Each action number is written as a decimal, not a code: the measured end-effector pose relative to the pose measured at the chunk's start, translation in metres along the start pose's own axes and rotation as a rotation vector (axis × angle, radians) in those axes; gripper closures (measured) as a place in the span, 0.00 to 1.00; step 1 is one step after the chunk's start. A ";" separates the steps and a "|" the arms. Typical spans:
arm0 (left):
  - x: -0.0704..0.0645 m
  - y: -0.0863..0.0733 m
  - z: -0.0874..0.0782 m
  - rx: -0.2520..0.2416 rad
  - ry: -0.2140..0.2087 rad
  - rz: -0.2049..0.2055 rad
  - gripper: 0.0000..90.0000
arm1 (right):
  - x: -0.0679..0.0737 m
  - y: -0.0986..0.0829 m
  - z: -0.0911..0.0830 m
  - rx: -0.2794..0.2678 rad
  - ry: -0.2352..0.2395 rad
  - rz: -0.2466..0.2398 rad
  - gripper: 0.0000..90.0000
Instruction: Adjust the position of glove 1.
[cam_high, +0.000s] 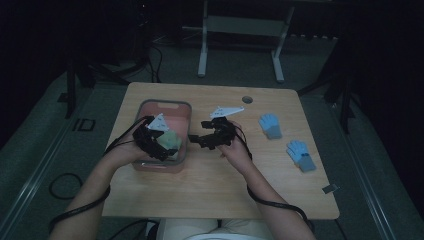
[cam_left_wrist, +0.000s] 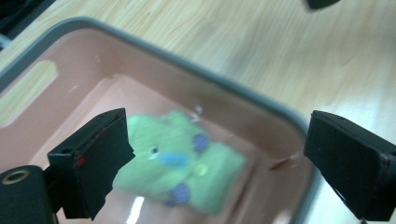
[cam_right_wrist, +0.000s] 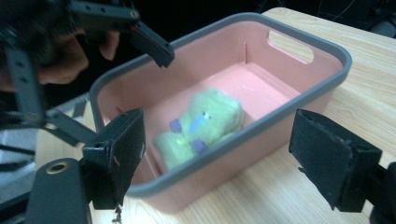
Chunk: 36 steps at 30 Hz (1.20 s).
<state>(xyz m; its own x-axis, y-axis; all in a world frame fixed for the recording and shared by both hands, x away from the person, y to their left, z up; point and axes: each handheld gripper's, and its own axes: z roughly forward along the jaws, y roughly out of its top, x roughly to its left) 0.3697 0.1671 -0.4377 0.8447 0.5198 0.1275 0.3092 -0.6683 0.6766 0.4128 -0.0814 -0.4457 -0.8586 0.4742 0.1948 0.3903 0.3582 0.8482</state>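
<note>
A pink bin (cam_high: 165, 103) with a grey rim stands on the left half of the wooden table. Inside it lies a soft green item (cam_high: 171, 140) with blue and purple spots, blurred in the left gripper view (cam_left_wrist: 187, 168) and in the right gripper view (cam_right_wrist: 205, 120). My left gripper (cam_high: 161, 150) hangs open over the bin, its jaws (cam_left_wrist: 219, 158) spread wide above the green item and not touching it. My right gripper (cam_high: 196, 140) is open just right of the bin, facing its side wall (cam_right_wrist: 219, 154). Two blue gloves (cam_high: 270, 125) (cam_high: 301, 155) with grey cuffs lie on the table's right side.
The bin's rim (cam_left_wrist: 187, 70) (cam_right_wrist: 303, 100) lies between the right gripper and the green item. The left gripper (cam_right_wrist: 140, 32) and a hand show at the bin's far side. A round hole (cam_high: 247, 99) sits near the table's back edge. A white frame (cam_high: 240, 30) stands behind.
</note>
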 end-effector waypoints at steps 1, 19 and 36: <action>-0.002 0.001 0.000 -0.009 -0.004 -0.002 0.06 | 0.001 -0.001 -0.002 0.008 -0.005 -0.020 0.21; -0.062 0.032 0.022 -0.180 -0.063 0.022 0.07 | -0.005 -0.024 -0.048 -0.040 -0.052 -0.021 0.15; -0.095 0.043 0.042 -0.241 -0.035 -0.014 0.02 | -0.017 -0.049 -0.089 -0.090 -0.135 -0.051 0.17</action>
<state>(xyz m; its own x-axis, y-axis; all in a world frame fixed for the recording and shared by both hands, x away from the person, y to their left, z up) 0.3214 0.0661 -0.4514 0.8568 0.5069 0.0947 0.2116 -0.5130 0.8319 0.3790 -0.1785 -0.4466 -0.8215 0.5635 0.0871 0.3106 0.3141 0.8972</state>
